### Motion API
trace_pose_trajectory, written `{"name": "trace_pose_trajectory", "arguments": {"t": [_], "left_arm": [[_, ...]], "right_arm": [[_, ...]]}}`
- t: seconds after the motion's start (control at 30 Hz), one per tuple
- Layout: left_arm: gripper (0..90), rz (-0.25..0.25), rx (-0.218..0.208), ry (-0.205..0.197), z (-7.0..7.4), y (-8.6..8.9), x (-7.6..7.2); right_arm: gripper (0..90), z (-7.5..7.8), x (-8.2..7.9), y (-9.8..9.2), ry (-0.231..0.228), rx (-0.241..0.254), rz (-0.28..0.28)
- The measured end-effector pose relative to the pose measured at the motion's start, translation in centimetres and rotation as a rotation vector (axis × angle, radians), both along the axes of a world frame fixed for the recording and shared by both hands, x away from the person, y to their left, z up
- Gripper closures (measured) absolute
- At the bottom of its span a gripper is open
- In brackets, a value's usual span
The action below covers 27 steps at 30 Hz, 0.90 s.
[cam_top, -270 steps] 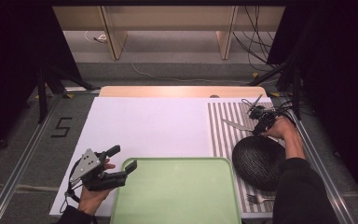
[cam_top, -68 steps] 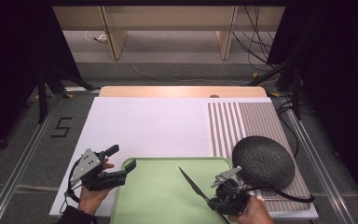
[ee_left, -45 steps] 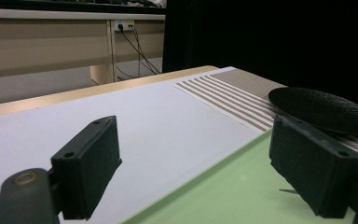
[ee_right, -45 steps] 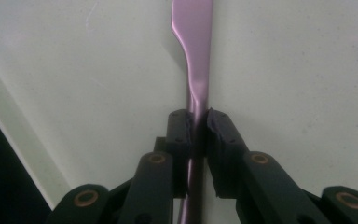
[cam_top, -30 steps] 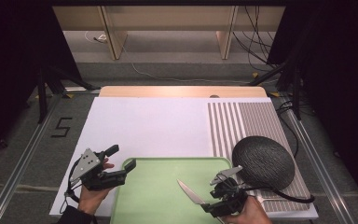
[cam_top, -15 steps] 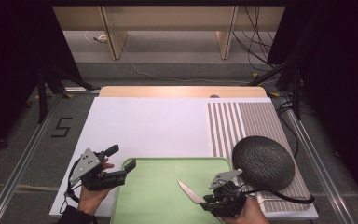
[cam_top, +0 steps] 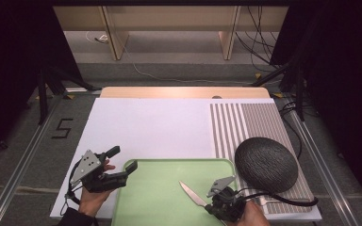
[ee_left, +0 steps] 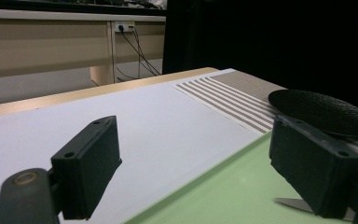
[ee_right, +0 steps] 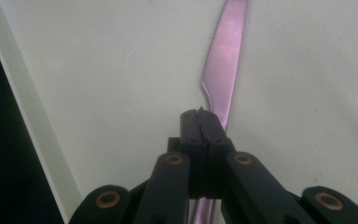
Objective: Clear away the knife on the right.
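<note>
Right tool (cam_top: 215,200) jaws have just been closing and now sit pressed together above the flat silver metal table knife (cam_top: 192,194), which lies loose on the pale green plastic tray (cam_top: 158,197); that reads as released, not gripped. Left tool (cam_top: 122,165) hangs apart at the tray's left rim, unmoved since earlier frames.

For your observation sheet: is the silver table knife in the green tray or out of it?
In: the silver table knife lies on the green plastic tray.
</note>
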<state>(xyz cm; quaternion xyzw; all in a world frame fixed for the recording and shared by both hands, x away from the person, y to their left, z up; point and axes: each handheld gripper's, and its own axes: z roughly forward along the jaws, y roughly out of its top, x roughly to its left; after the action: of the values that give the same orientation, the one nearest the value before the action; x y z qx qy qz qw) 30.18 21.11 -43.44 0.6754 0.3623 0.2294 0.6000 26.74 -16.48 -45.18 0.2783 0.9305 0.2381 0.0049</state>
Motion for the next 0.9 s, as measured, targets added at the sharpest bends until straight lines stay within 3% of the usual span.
{"name": "trace_pose_trajectory", "arguments": {"t": [0.3, 0.33, 0.67, 0.77, 0.9], "left_arm": [[15.7, 0.001, 0.001, 0.0, -0.01, -0.01, 0.01], [15.7, 0.001, 0.0, 0.0, -0.01, -0.02, 0.01], [15.7, 0.001, -0.001, 0.001, -0.03, 0.0, 0.03], [15.7, 0.002, -0.001, 0.002, -0.04, 0.02, 0.04], [15.7, 0.002, -0.001, 0.002, -0.03, 0.01, 0.04]], "right_arm": [[90.0, -0.69, -0.03, 0.39, 0.0, -0.038, 0.018], [90.0, -0.75, -0.07, 0.46, -0.005, -0.059, 0.019], [90.0, -0.95, -0.11, 0.61, 0.012, -0.072, 0.033], [90.0, -0.91, -0.07, 0.57, 0.005, -0.079, 0.029], [90.0, -0.93, 0.07, 0.36, -0.022, -0.128, 0.013]]}}
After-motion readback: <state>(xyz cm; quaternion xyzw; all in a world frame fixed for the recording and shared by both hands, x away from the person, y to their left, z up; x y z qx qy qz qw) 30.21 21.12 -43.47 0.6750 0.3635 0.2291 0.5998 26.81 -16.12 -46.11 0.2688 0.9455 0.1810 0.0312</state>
